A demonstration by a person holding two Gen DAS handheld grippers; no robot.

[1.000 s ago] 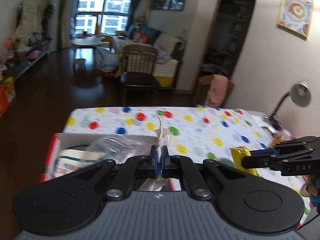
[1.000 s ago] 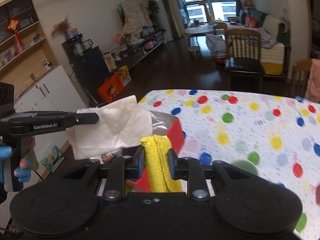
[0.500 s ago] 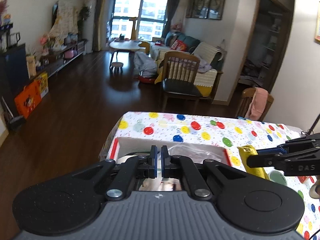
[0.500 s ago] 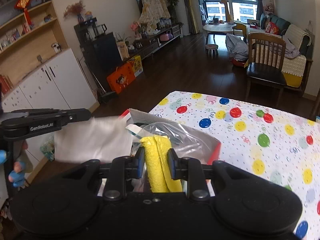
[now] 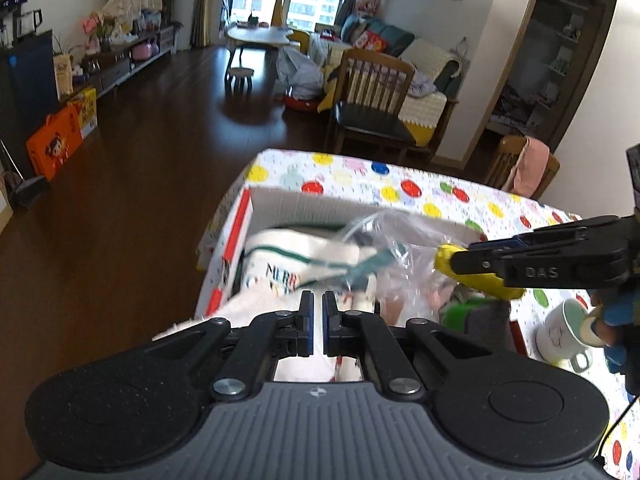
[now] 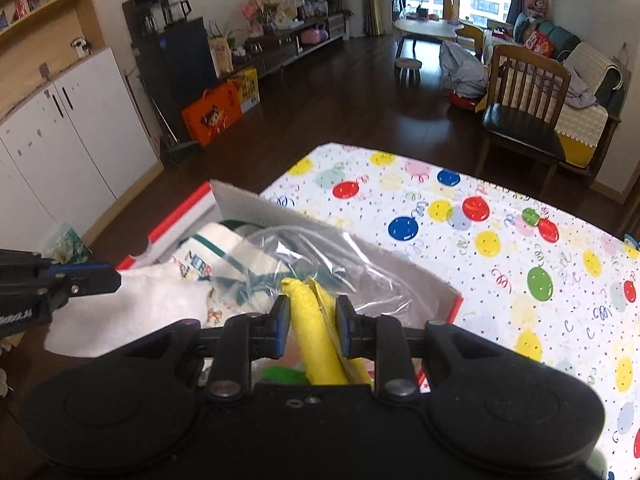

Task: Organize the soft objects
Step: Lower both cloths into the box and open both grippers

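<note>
My right gripper (image 6: 311,330) is pinching a folded yellow cloth (image 6: 316,344) over the open cardboard box (image 6: 240,204) at the table's near left corner; my left gripper (image 5: 315,326) is pressed nearly together on a white paper towel (image 6: 132,312), which the right wrist view shows trailing from its tip above the box's left side.

The box already holds a white printed fabric piece (image 5: 296,256) and a crumpled clear plastic bag (image 5: 396,248); I judge the bag the main trouble, since it bulges over the opening and could catch the cloth or spring it back out once I let go; the towel hangs close to the box's red-edged left wall, so it may drape over that wall and slide to the floor. A white mug (image 5: 560,332) stands just beside the box on the right; a careless swing of my right hand could knock it.

From my left wrist view the towel is barely visible between the jaws; the box's near wall and floor are hidden behind both grippers; something green (image 5: 460,312) under the cloth is too covered to identify.
</note>
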